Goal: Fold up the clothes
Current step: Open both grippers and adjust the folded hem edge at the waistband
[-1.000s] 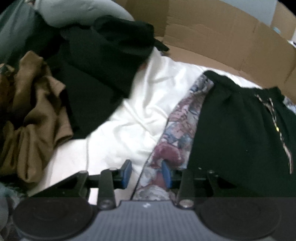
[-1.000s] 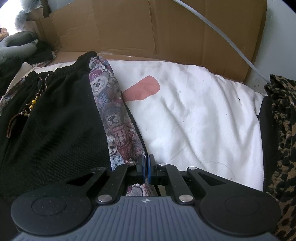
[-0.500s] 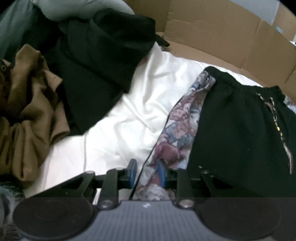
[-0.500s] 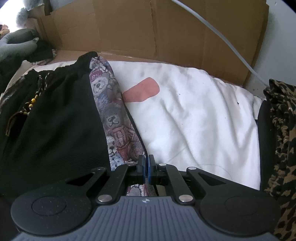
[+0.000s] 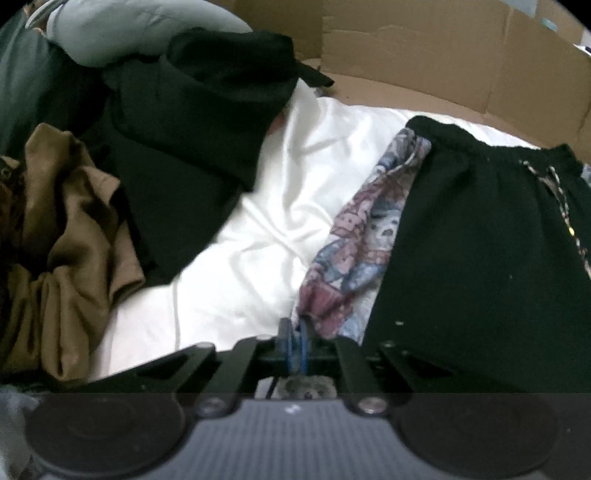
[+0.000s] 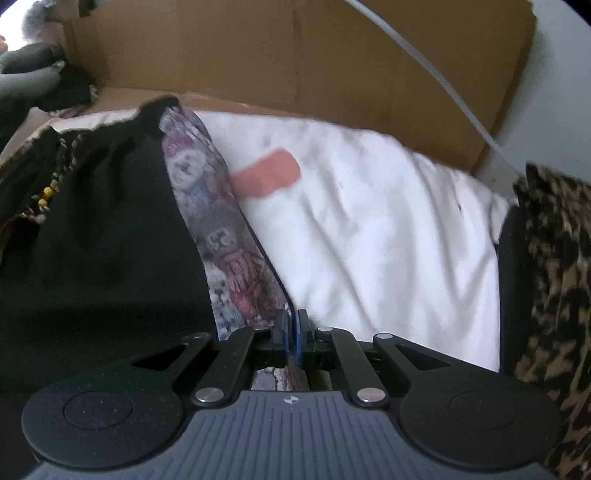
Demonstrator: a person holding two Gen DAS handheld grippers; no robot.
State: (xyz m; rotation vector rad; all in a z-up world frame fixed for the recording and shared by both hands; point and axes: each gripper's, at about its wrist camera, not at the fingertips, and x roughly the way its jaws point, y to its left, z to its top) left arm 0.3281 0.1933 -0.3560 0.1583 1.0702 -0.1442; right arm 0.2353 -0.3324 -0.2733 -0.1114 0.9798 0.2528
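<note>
Black shorts (image 5: 480, 240) with teddy-bear print side panels (image 5: 362, 243) lie flat on a white sheet (image 5: 258, 229), waistband at the far side. My left gripper (image 5: 294, 332) is shut on the near edge of the left bear-print panel. In the right wrist view the shorts (image 6: 103, 240) fill the left side, and my right gripper (image 6: 291, 332) is shut on the near edge of the right bear-print panel (image 6: 221, 236). A beaded drawstring (image 6: 46, 195) lies on the shorts' front.
A pile of black (image 5: 192, 122), brown (image 5: 70, 236) and grey (image 5: 122, 29) clothes sits at the left. A cardboard wall (image 6: 295, 59) runs along the back. A leopard-print garment (image 6: 554, 295) lies at the right. A pink patch (image 6: 269, 177) marks the sheet.
My left gripper's fingers have closed from wide open onto the left bear-print panel. My right gripper has stayed shut on the right panel, and its view has shifted slightly.
</note>
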